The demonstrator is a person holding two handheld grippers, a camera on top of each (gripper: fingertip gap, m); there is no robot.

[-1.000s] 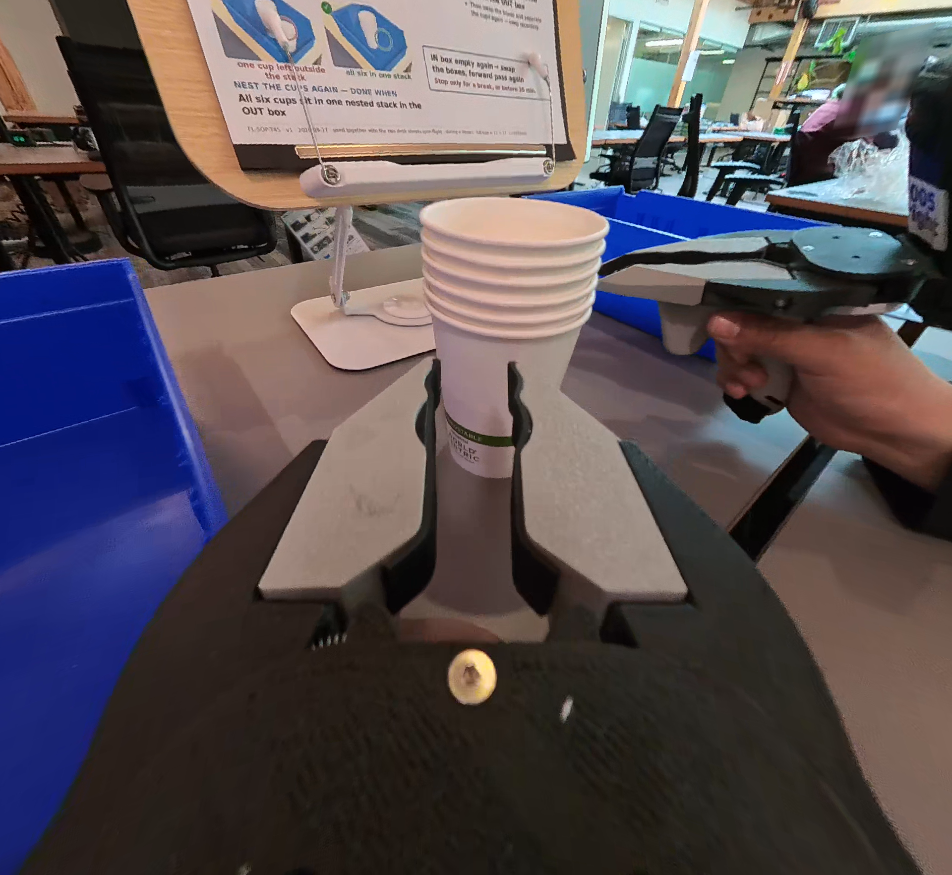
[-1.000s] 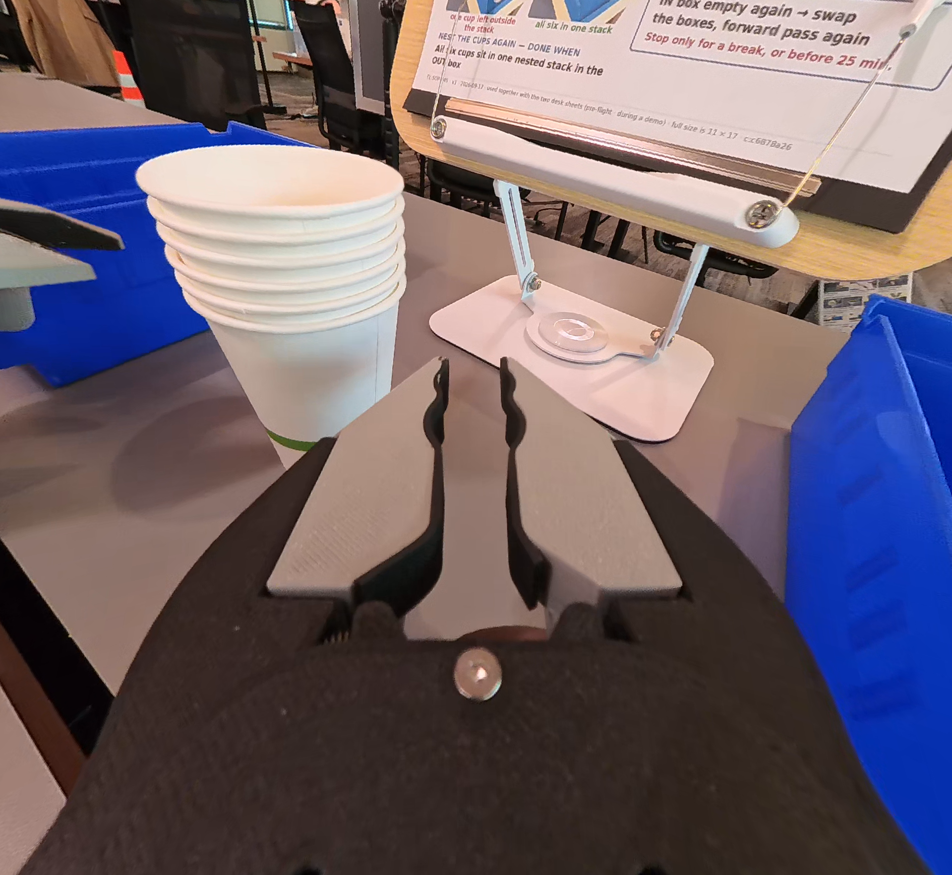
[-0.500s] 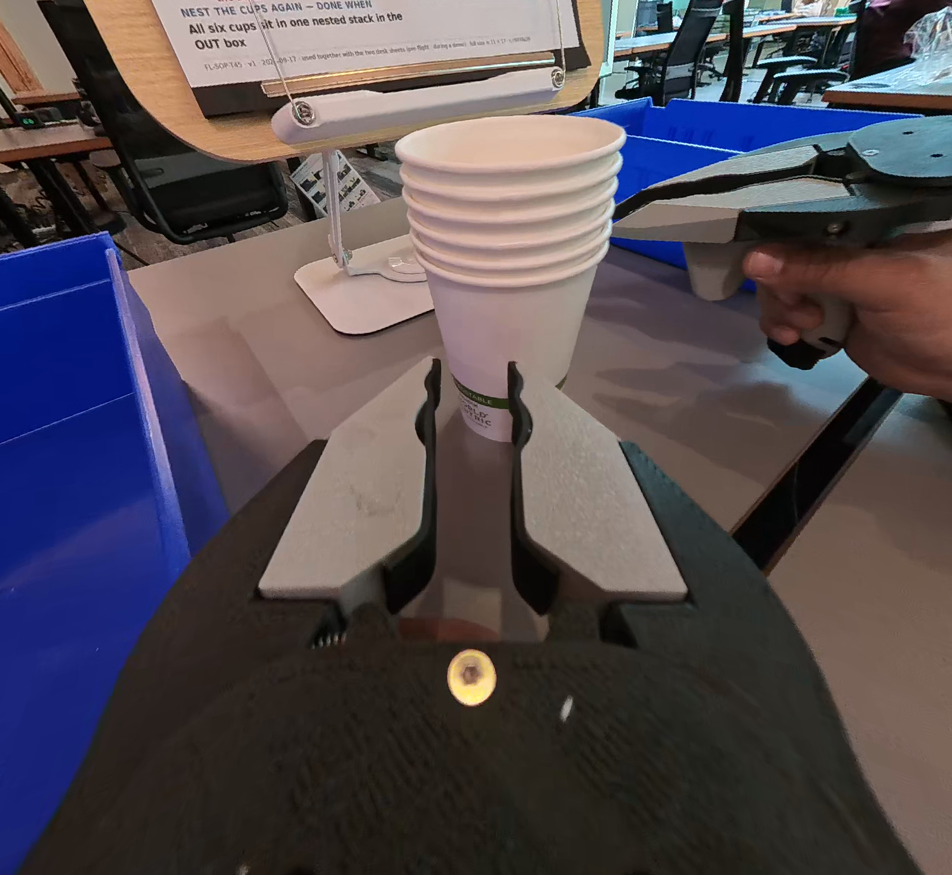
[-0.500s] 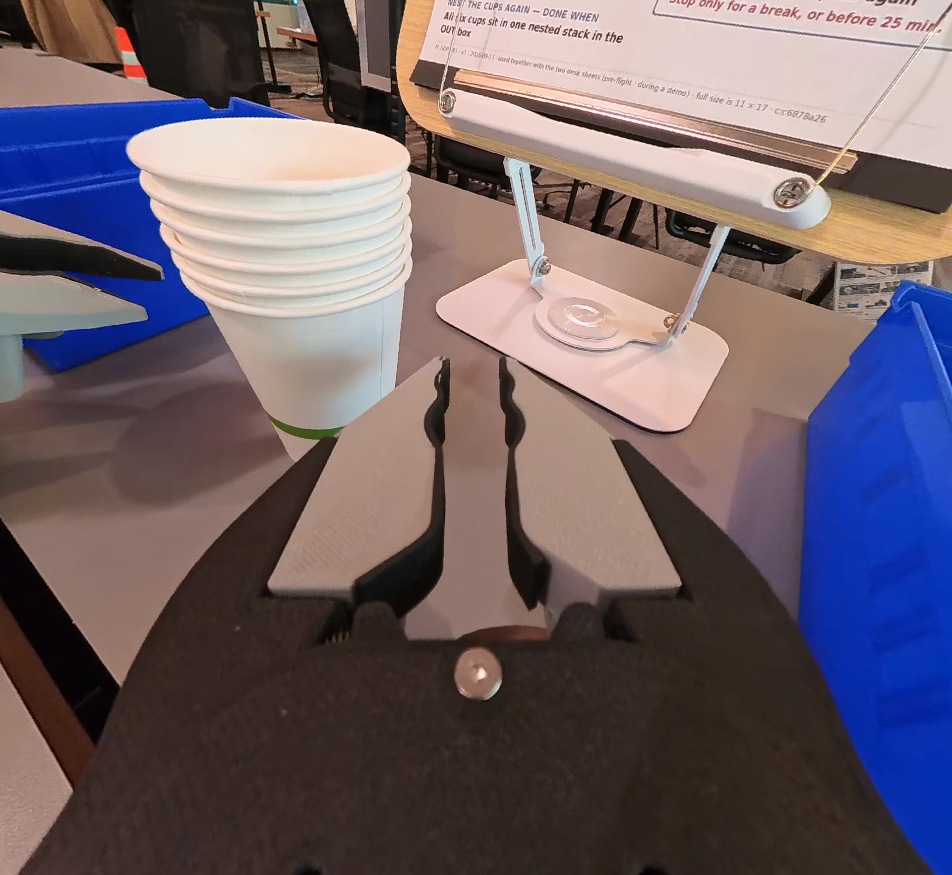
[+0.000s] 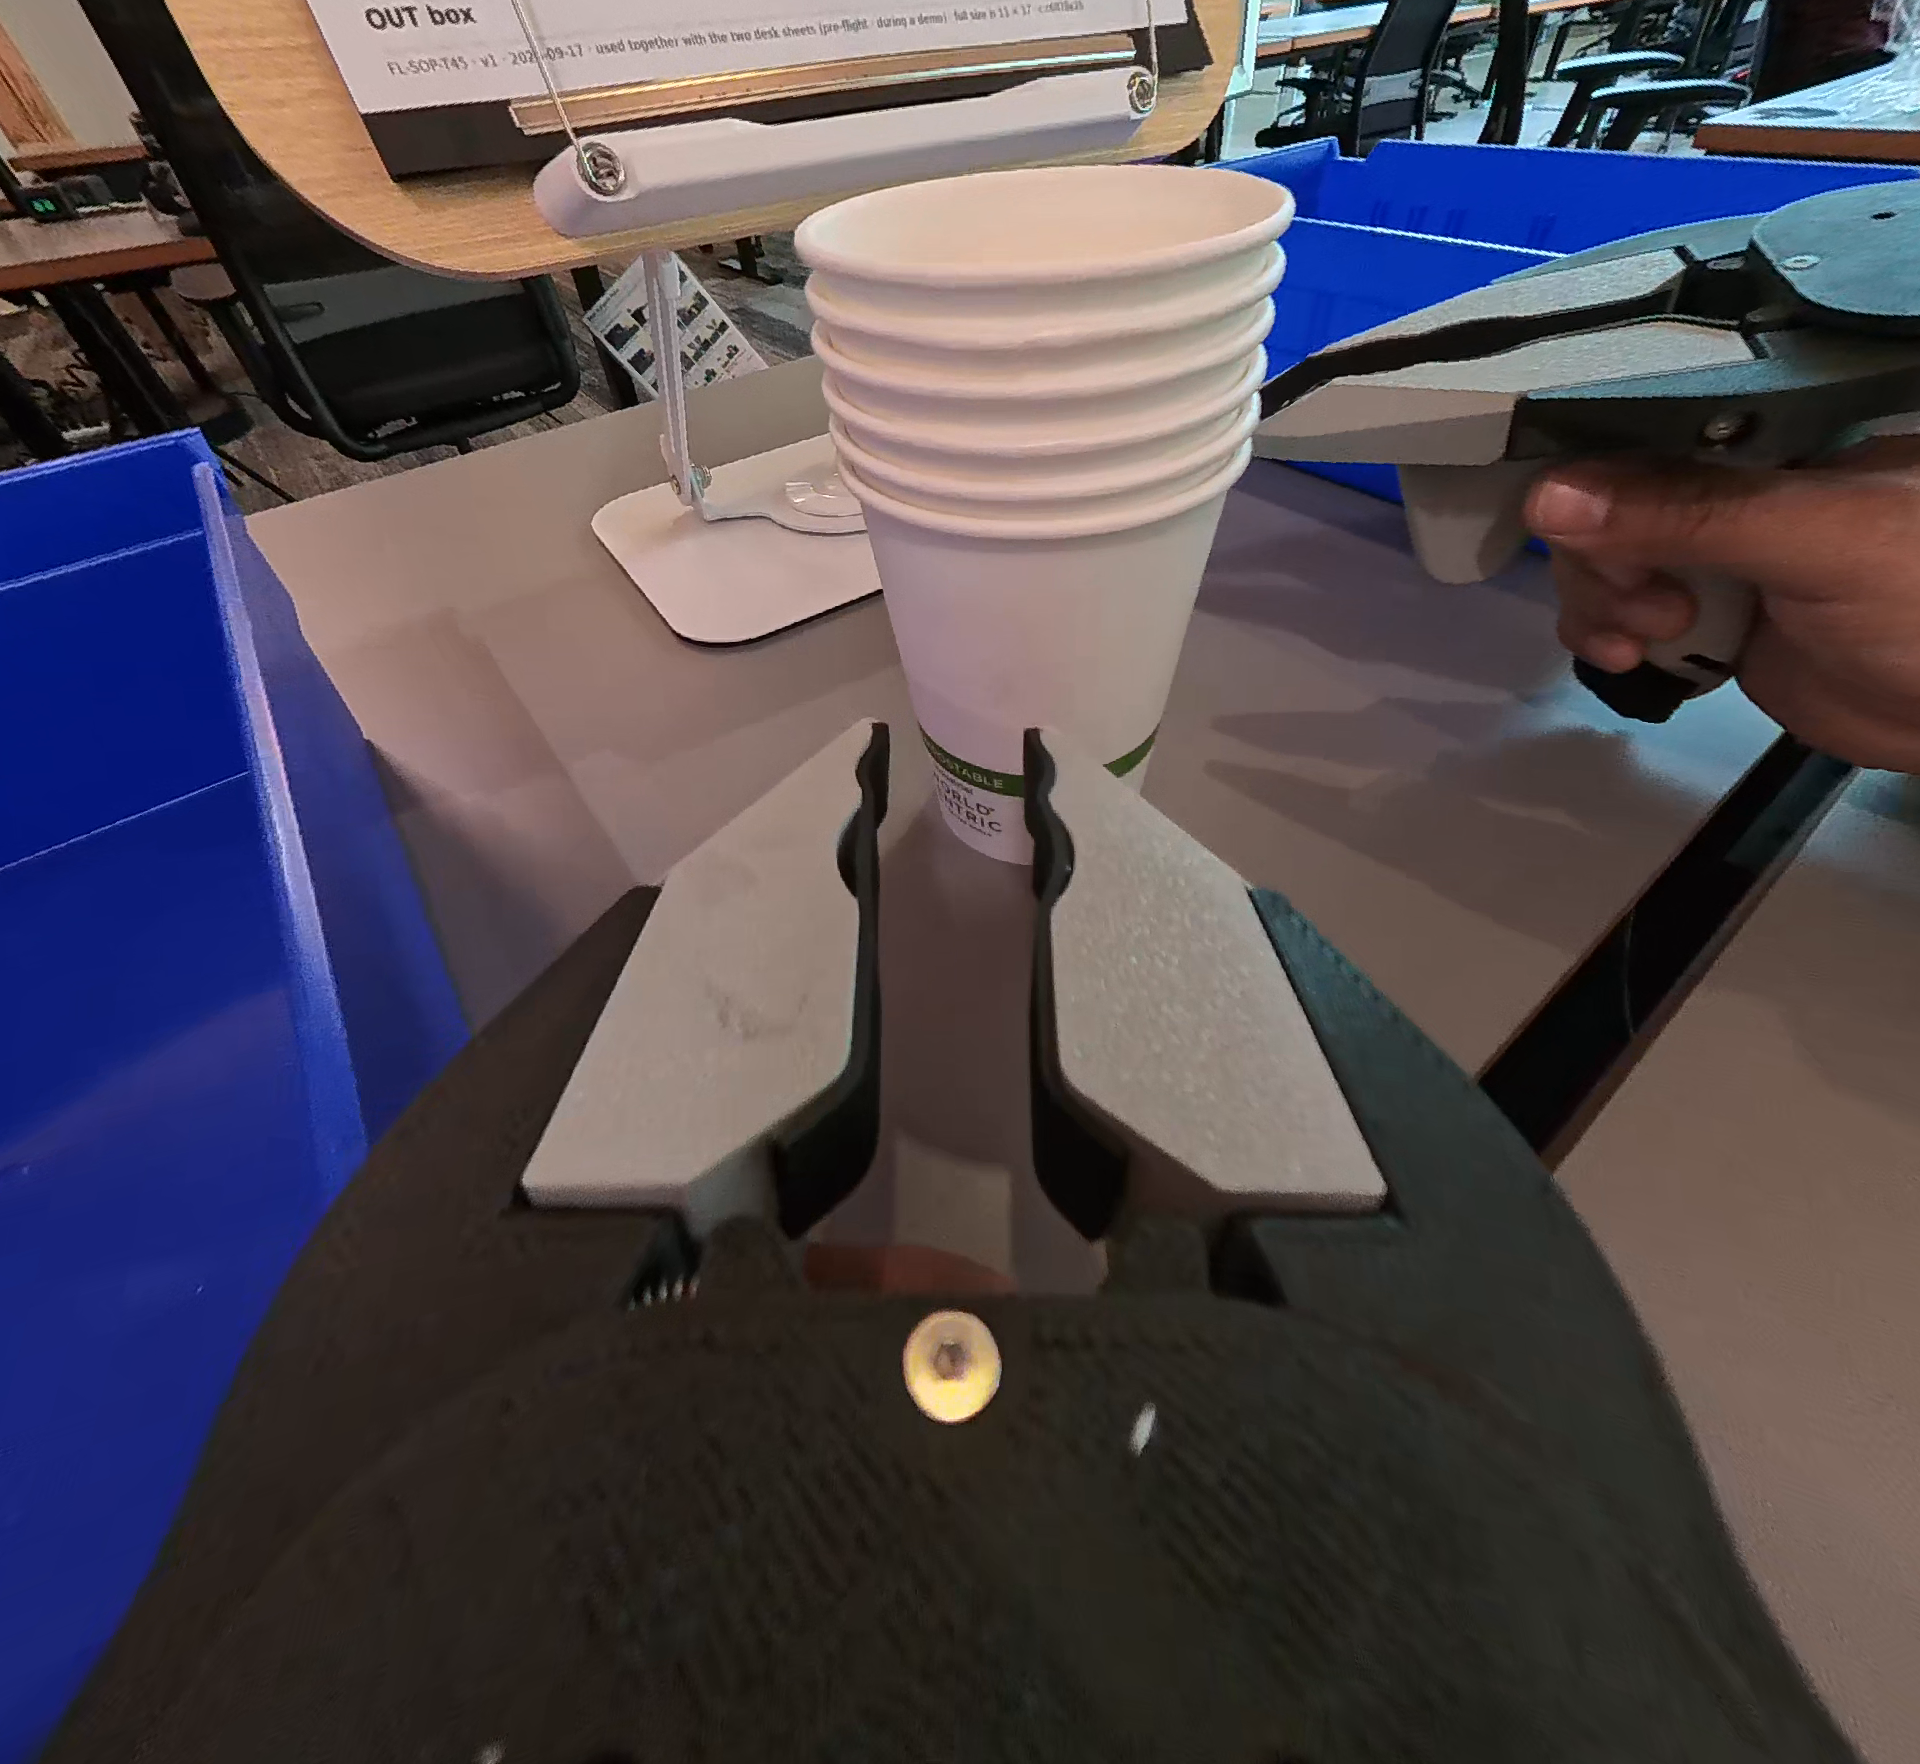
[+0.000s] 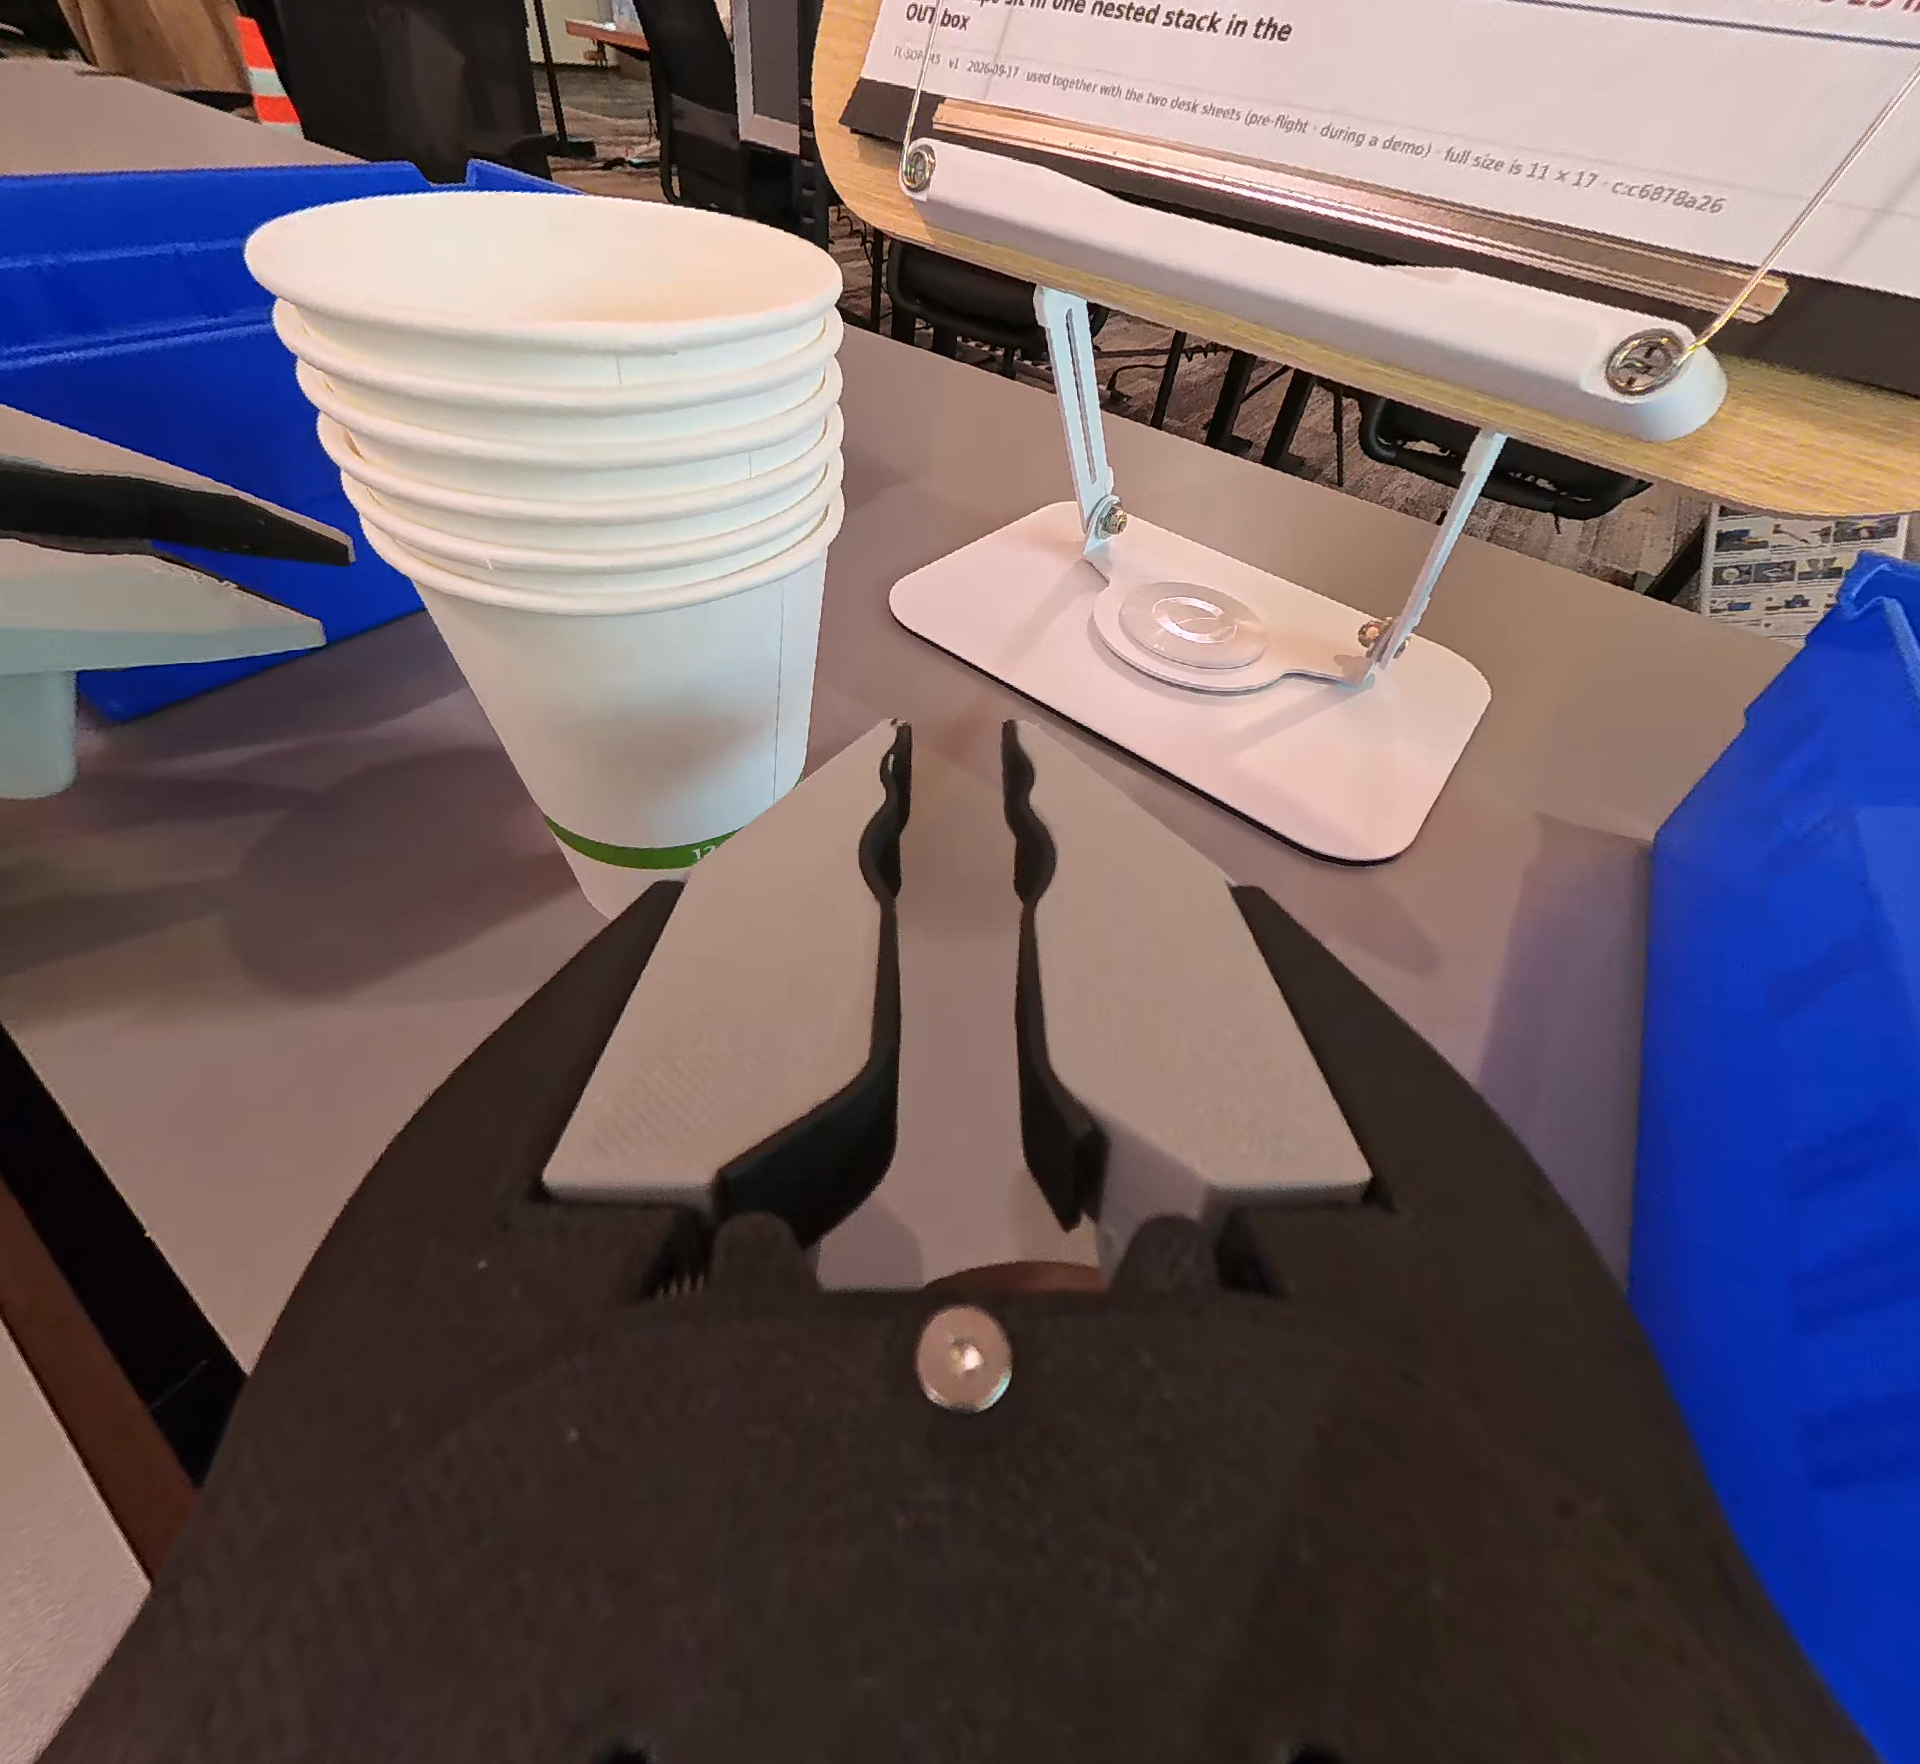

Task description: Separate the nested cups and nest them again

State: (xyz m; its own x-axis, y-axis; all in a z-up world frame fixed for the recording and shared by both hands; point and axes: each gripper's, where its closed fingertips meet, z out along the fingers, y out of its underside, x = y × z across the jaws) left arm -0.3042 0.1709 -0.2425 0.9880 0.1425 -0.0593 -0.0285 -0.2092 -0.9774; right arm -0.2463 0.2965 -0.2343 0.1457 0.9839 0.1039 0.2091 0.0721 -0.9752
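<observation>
A stack of several nested white paper cups (image 5: 1039,571) with a green band near the base stands upright on the grey table (image 5: 1351,779). My left gripper (image 5: 954,738) is just in front of the stack's base, jaws a narrow gap apart and holding nothing. The right gripper (image 5: 1278,410) comes in from the right, its tips beside the stacked rims. In the right wrist view the stack (image 6: 623,675) stands left of my right gripper (image 6: 951,732), which is slightly open and empty. The left gripper (image 6: 332,592) shows at the left edge.
A blue bin (image 5: 125,883) sits close on the left and another (image 5: 1455,260) behind the stack on the right. A white stand (image 5: 727,571) holding an instruction sheet is behind the cups. The table edge (image 5: 1662,935) runs at the right. A hand (image 5: 1766,623) holds the right gripper. My hands' fingertips stand some 15 cm from each other.
Both grippers have moved closer to the cup stack, and the right gripper's tips have come up beside its rims. The stack has stayed on the table. The jaw gaps look unchanged.
</observation>
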